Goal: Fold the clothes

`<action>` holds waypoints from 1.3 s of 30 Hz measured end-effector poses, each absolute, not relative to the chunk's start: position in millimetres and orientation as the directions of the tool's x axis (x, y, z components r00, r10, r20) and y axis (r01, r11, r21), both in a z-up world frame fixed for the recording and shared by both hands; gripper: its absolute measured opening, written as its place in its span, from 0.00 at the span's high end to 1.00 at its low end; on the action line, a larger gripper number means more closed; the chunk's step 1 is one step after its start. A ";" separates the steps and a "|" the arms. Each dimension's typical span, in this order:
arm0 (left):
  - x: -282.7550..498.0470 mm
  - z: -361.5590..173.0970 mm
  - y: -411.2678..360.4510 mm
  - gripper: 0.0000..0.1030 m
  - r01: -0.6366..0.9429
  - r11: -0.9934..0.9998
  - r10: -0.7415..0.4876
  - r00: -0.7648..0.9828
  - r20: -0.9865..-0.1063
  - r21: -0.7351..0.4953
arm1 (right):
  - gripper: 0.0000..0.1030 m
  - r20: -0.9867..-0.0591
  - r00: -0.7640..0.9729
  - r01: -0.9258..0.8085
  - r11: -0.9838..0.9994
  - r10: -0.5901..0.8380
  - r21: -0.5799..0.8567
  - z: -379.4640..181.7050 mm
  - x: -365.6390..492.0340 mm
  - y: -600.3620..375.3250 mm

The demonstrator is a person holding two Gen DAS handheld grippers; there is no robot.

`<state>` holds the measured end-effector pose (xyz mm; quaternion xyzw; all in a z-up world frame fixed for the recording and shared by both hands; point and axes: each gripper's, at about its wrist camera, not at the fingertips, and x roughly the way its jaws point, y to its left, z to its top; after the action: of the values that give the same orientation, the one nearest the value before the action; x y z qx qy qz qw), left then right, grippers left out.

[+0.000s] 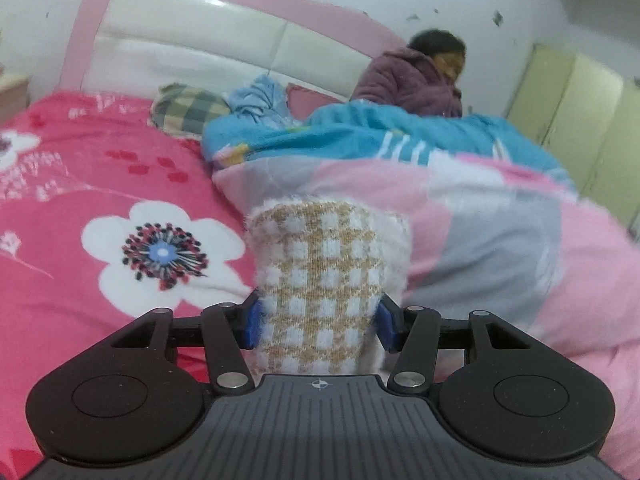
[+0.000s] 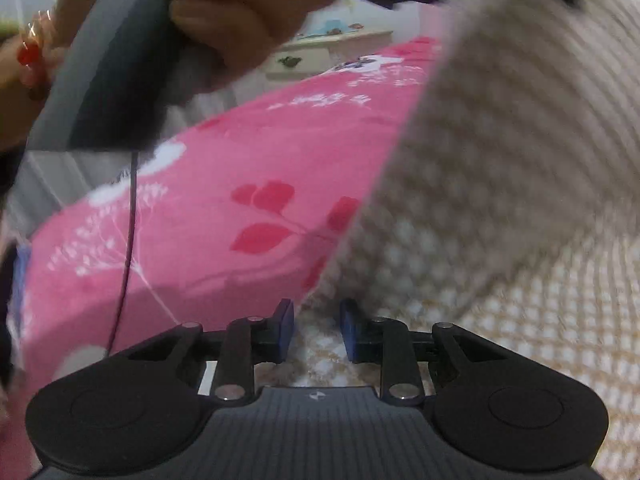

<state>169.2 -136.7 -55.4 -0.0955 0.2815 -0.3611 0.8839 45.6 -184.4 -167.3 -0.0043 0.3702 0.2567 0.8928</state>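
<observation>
Left wrist view: my left gripper [image 1: 320, 326] is clamped on a bunched fold of the checked sweater [image 1: 326, 276], centre frame, blue pads [image 1: 251, 326] pressing it from both sides. Pink flowered bedspread [image 1: 100, 208] fills the left; a person [image 1: 416, 76] sits upper right behind a blue quilt [image 1: 360, 136].

Right wrist view: my right gripper [image 2: 316, 334] has its jaws narrowly apart with sweater [image 2: 500, 160] cloth between; I cannot tell if they grip. A hand [image 2: 240, 12] shows upper left.
</observation>
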 end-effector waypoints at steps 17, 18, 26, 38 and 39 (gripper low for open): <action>140.5 -51.7 -97.9 0.50 0.611 0.680 -0.732 0.603 -0.318 -0.405 | 0.81 -0.629 0.598 -0.330 0.868 0.497 0.371 -161.6 29.5 -250.0; 136.5 -50.5 -96.5 0.50 0.618 0.677 -0.735 0.603 -0.311 -0.400 | 0.81 -0.625 0.631 -0.299 0.887 0.460 0.352 -153.8 23.6 -262.1; 106.1 -45.8 -93.5 0.50 0.680 0.658 -0.753 0.598 -0.274 -0.325 | 0.97 -0.685 0.718 -0.016 0.987 0.123 0.161 -176.2 40.9 -335.2; 55.8 -33.2 -90.9 0.50 0.741 0.633 -0.769 0.570 -0.289 -0.224 | 0.93 -0.688 0.704 0.048 0.955 0.176 0.294 -152.1 6.7 -364.0; 48.8 -32.2 -90.4 0.50 0.751 0.628 -0.771 0.565 -0.295 -0.205 | 0.93 -0.680 0.709 0.054 0.946 0.189 0.319 -145.0 -3.3 -368.8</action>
<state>48.8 -90.4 -32.2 -0.0282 0.1805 -0.4303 0.8840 -3.3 -368.8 -145.0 0.1595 0.3797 0.0370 0.9105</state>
